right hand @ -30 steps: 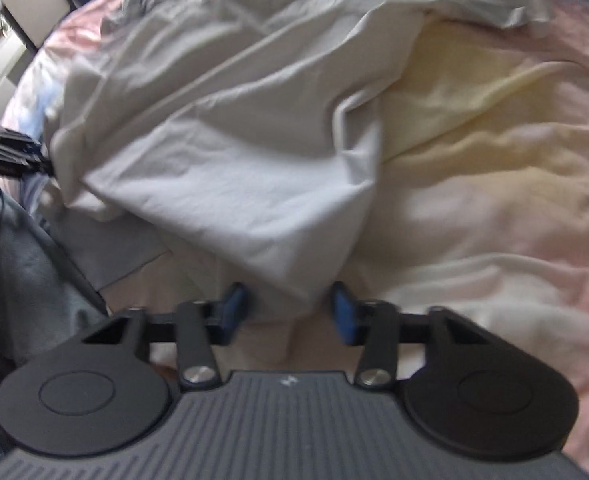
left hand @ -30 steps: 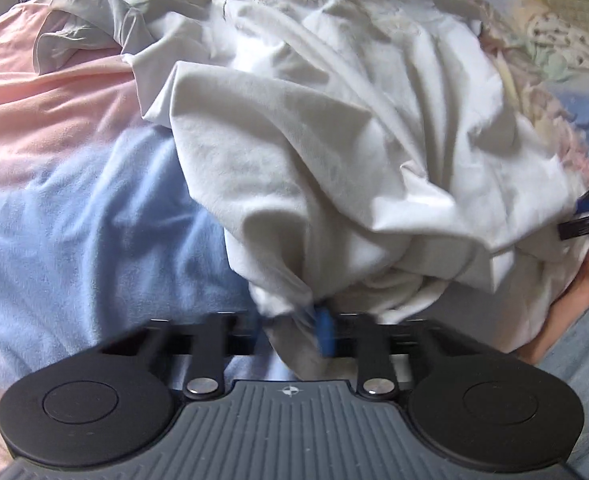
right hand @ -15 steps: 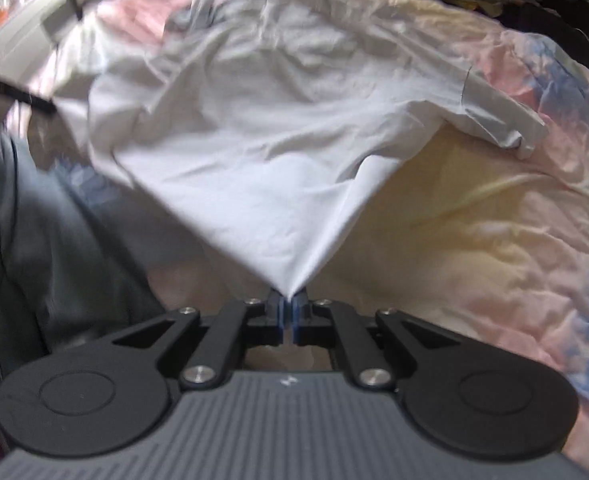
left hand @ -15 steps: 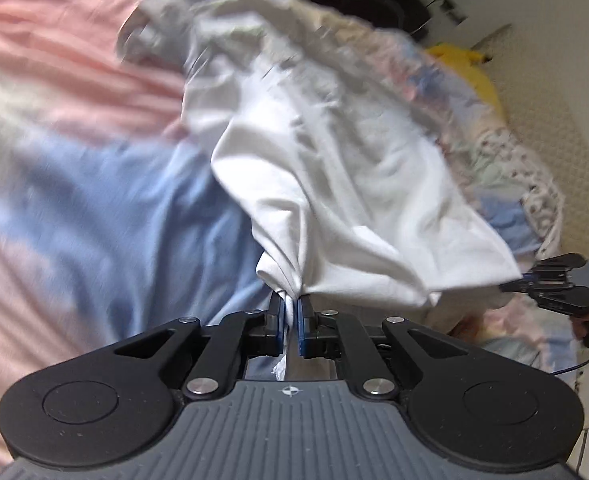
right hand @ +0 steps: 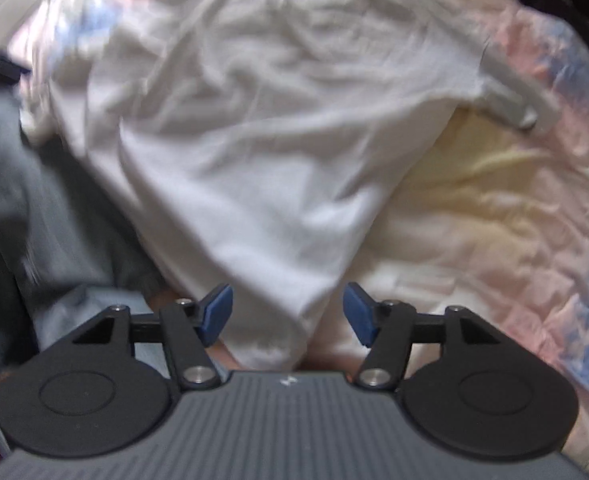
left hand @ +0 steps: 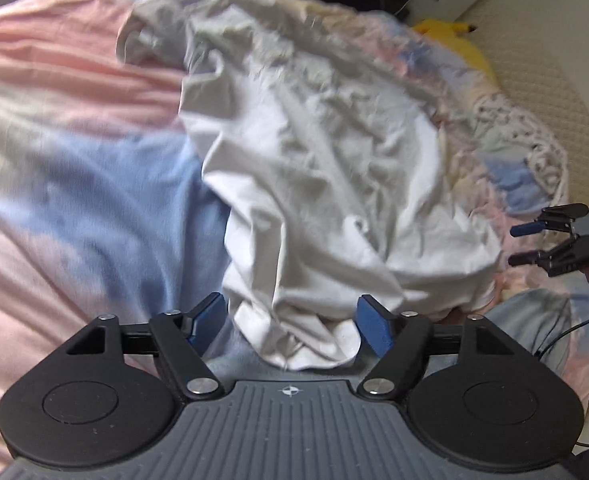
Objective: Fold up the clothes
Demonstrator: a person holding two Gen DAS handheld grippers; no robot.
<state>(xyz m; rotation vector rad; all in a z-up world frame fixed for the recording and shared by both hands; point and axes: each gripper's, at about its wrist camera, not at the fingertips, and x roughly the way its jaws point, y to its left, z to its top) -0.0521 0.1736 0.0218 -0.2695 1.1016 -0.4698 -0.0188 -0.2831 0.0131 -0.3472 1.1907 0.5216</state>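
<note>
A crumpled white shirt (left hand: pixel 318 184) lies spread on the pastel bedspread (left hand: pixel 74 200). My left gripper (left hand: pixel 290 322) is open, with the shirt's near hem bunched loose between its blue pads. In the right wrist view the same shirt (right hand: pixel 262 152) runs away from me, one sleeve (right hand: pixel 510 100) out to the right. My right gripper (right hand: pixel 287 314) is open, with a corner of the shirt lying loose between its pads. The right gripper also shows at the right edge of the left wrist view (left hand: pixel 534 244), open and just clear of the shirt.
The bedspread (right hand: pixel 494 220) is pink, blue and yellow and wrinkled. A person's grey trouser leg (right hand: pixel 34 208) lies at the left of the right wrist view. A yellow plush toy (left hand: pixel 454 32) and dark clutter sit beyond the bed.
Half a second ago both grippers were shut on the shirt's near corners and held it stretched. Both have now opened and the shirt has dropped slack onto the bed.
</note>
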